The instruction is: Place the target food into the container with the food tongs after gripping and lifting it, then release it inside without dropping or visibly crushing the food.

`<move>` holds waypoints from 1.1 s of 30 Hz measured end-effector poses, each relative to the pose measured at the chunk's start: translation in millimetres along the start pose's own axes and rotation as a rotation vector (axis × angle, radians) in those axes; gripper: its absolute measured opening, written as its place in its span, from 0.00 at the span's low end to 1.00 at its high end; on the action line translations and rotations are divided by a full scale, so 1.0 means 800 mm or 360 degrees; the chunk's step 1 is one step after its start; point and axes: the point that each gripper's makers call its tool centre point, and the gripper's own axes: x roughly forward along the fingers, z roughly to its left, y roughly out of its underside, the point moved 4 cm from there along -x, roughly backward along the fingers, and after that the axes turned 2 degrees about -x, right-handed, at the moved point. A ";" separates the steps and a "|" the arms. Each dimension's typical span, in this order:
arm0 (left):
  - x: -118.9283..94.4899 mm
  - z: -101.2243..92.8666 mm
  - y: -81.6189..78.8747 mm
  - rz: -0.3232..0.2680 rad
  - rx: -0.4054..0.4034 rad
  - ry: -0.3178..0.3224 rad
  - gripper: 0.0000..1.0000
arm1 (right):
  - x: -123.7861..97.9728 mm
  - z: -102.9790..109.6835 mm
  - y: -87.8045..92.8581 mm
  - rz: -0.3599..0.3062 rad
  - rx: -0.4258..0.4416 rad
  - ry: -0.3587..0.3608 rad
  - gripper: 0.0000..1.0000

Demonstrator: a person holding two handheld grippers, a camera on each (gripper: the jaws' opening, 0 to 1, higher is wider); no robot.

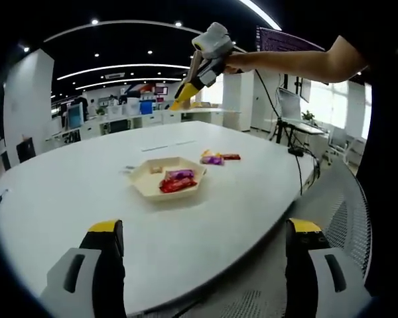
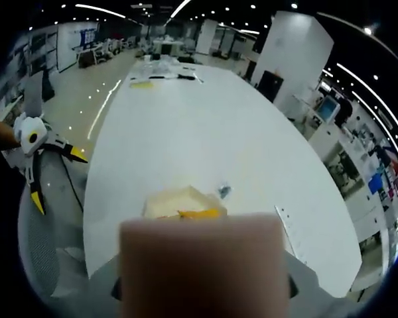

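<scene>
We see a blurred beige block (image 2: 200,265) filling the lower frame, hiding our own gripper. Beyond it, a beige container (image 2: 176,201) on the white worktop (image 2: 205,132). Left gripper (image 2: 53,173) at far left, jaws apart, off the worktop edge.

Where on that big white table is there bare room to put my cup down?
Nearly everywhere. The table is bare between its near edge and the beige tray, and to the tray's left. In the right gripper view, the long stretch beyond the tray is bare up to some items at the far end. Crowded: the tray and the wrapped snacks beside it.
</scene>
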 end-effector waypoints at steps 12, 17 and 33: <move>0.002 0.002 0.004 0.0008 -0.0016 -0.0008 0.99 | 0.013 0.000 -0.017 -0.0054 -0.0040 -0.0015 0.25; 0.002 0.004 0.005 0.0011 -0.0021 -0.0010 0.99 | 0.015 0.000 -0.018 -0.0053 -0.0047 -0.0017 0.25; 0.004 0.002 0.007 0.0024 -0.0018 0.0005 0.99 | 0.006 -0.006 0.003 -0.0041 0.0015 0.0007 0.25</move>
